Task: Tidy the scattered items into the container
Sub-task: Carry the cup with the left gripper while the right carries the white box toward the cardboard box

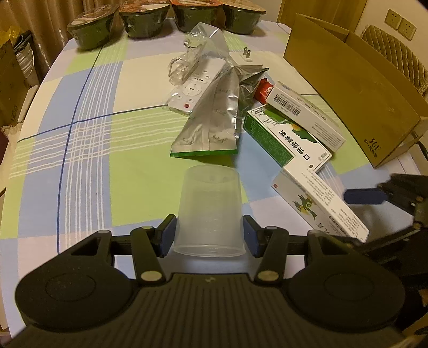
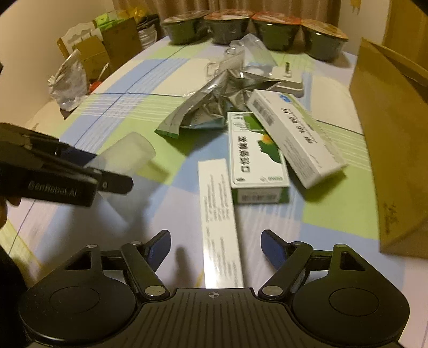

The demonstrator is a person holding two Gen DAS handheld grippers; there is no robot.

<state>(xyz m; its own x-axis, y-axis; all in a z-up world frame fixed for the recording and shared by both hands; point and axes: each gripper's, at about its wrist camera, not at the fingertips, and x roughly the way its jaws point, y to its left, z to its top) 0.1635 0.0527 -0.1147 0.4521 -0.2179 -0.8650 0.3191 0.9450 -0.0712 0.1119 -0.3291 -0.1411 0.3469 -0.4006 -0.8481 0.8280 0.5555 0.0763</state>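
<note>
My left gripper [image 1: 210, 237] is shut on a translucent plastic cup [image 1: 210, 208], its blue pads pressing both sides near the rim. In the right wrist view the cup [image 2: 125, 155] hangs tilted above the tablecloth, beside a left gripper finger [image 2: 115, 184]. My right gripper [image 2: 216, 246] is open, its fingers straddling the near end of a long white box [image 2: 219, 208]. The brown cardboard container [image 1: 347, 88] stands at the right. The pile between holds a white remote [image 1: 195, 83], a silver pouch [image 1: 211, 123], a green-white medicine box [image 1: 283, 139] and a barcoded white box [image 1: 305, 115].
Several dark lidded bowls [image 1: 144, 18] line the far edge of the checked tablecloth [image 1: 80, 133]. A white plug adapter [image 1: 244, 59], clear plastic packaging [image 1: 187, 61] and a red packet [image 1: 264, 91] lie in the pile. Boxes and a plastic bag [image 2: 69, 83] sit beyond the table's left edge.
</note>
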